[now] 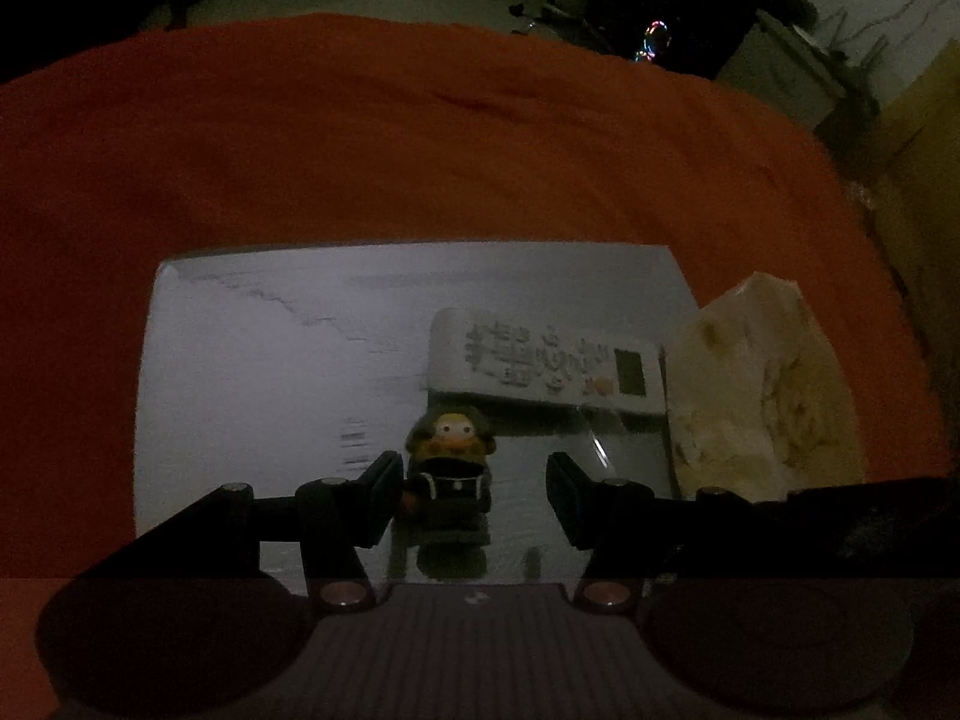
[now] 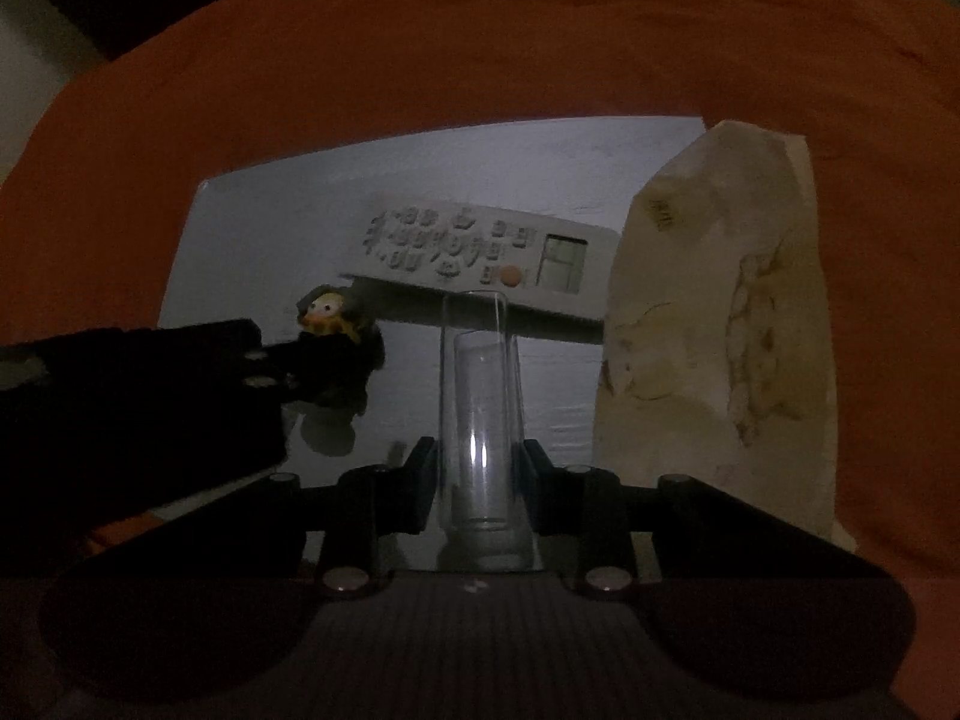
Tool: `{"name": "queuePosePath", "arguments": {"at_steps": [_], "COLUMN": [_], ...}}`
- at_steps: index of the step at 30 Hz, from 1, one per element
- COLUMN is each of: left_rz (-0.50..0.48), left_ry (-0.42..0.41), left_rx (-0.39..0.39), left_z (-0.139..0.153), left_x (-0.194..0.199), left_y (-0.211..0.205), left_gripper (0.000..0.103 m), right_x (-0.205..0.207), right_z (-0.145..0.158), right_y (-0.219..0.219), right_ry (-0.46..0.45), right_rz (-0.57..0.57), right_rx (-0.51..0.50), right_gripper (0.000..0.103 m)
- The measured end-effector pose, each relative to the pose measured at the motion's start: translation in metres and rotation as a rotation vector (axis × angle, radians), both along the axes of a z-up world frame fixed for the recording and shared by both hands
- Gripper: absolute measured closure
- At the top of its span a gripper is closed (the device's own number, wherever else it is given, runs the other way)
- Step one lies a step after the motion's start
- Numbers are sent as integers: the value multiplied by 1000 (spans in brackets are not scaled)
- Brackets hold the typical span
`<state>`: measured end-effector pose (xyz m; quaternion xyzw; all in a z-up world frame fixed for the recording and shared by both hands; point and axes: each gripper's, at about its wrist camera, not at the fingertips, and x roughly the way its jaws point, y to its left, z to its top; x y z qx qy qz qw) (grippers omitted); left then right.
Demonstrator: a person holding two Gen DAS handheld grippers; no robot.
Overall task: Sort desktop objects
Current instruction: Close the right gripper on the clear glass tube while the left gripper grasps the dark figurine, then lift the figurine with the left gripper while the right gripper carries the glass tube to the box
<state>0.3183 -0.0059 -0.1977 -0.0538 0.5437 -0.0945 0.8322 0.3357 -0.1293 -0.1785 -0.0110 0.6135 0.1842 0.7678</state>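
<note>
A: How far has the sorting got?

B: Hardly begun, I'd say. Everything is gathered on the white tray (image 2: 252, 222), which lies on an orange cloth (image 1: 420, 138) over the tabletop. Nothing has gone to a separate spot that I can see.

A: What's on the tray?

B: A remote (image 2: 480, 246) lying flat toward the back, a cream pouch (image 2: 714, 324) against its right end, a small figurine (image 1: 449, 474) in front of the remote, and a clear glass tube (image 2: 480, 414) standing upright to the figurine's right.

A: And the tongs?

B: The right tongs (image 2: 480, 480) have a pad on each side of the tube, low on it. They look clamped on the tube, though the tube's foot appears to rest on the tray. The left tongs (image 1: 474, 498) stand apart around the figurine. The left pad is touching or nearly touching its side, and the right pad is clear of it, so that is no grip yet.

A: So what's left?

B: Nearly all of it, by my reckoning: close on the figurine, lift both pieces, carry them to wherever they belong, then deal with the remote and pouch. No destination shows in either view.
</note>
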Motion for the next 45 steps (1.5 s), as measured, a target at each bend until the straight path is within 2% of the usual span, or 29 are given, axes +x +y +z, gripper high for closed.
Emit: {"name": "queuePosePath", "arguments": {"at_steps": [10, 11, 12, 15, 18, 27, 33, 36, 39, 45], "left_rz": [45, 55, 64, 62, 38, 30, 26, -10, -9, -42], "left_ry": [22, 36, 53, 39, -13, -52, -41, -63, -111, -106], "left_rx": [81, 87, 88, 75, 123, 36, -50, -75, -34, -49], "left_z": [-22, -27, -31, -31, -22, 25, 53, 70, 83, 100], "left_x": [8, 9, 9, 9, 7, 3, -5, -22, -48, -94], "left_y": [-7, -6, -5, -2, -2, 28, 44, 47, 48, 47], "left_gripper": [54, 56, 64, 65, 65, 65, 65, 65, 65, 65], "right_x": [1, 0, -1, -5, -7, -13, -24, -29, -35, -55], "right_z": [-6, -5, -4, -1, 2, 35, 54, 63, 71, 95], "right_y": [15, 16, 16, 17, 18, 15, 14, 13, 13, 3], "right_ry": [1, 0, -2, -8, -11, -52, -48, -35, -50, -88], "right_rz": [9, 12, 18, 31, 39, 49, 57, 57, 67, 54], "right_rx": [1, 0, -3, -10, -8, 26, 64, 97, 109, 147], "right_gripper": [71, 71, 71, 71, 71, 71, 71, 71, 71, 71]}}
